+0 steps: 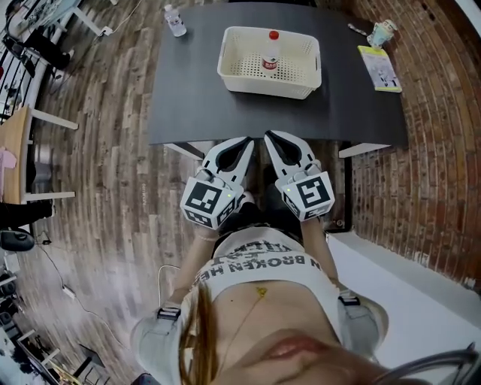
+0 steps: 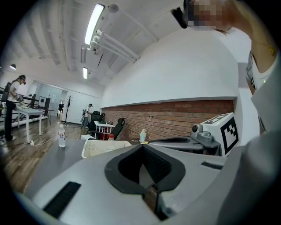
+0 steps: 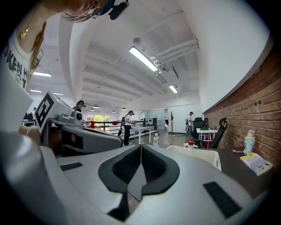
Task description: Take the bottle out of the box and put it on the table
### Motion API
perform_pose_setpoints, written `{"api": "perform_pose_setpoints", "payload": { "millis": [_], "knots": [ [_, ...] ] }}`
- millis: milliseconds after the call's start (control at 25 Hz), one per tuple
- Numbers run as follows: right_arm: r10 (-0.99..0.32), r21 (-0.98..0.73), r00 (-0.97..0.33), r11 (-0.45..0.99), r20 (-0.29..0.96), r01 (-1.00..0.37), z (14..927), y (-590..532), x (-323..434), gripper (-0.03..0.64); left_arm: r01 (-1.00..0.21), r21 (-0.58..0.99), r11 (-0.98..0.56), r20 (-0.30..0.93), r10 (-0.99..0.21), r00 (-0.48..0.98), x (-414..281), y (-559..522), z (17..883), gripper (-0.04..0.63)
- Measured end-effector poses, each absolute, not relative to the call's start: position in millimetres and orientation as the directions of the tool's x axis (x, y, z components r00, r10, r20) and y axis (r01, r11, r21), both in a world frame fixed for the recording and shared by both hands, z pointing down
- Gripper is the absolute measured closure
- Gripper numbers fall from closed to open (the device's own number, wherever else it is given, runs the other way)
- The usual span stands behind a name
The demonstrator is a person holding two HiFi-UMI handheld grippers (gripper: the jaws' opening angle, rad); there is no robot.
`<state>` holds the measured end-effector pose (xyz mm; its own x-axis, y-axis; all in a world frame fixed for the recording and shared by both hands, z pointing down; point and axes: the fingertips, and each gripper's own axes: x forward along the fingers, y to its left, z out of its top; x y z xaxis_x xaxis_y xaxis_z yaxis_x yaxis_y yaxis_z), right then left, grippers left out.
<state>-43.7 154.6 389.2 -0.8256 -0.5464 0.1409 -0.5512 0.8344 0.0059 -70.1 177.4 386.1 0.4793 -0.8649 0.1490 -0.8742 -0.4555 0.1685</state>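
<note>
Seemingly clear, red-capped bottle stands in box.

The table is dark grey, the box cream with a perforated grid, the bottle clear with a red cap. The left gripper and right gripper are white with black pads and black-and-white square markers; the floor shows brown planks

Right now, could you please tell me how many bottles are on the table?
2: a red-capped bottle standing in the white basket, and a clear bottle at the far left corner of the table.
</note>
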Motion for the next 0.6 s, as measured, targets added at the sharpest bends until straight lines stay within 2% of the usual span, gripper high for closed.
{"api": "perform_pose_setpoints", "payload": {
  "millis": [600],
  "knots": [
    [-0.437, -0.018, -0.893, 0.897, 0.109, -0.441, 377, 6, -53, 0.607, -0.918, 0.158, -0.364, 0.145, -0.911, 0.386, -70, 29, 375, 0.591]
  ]
}}
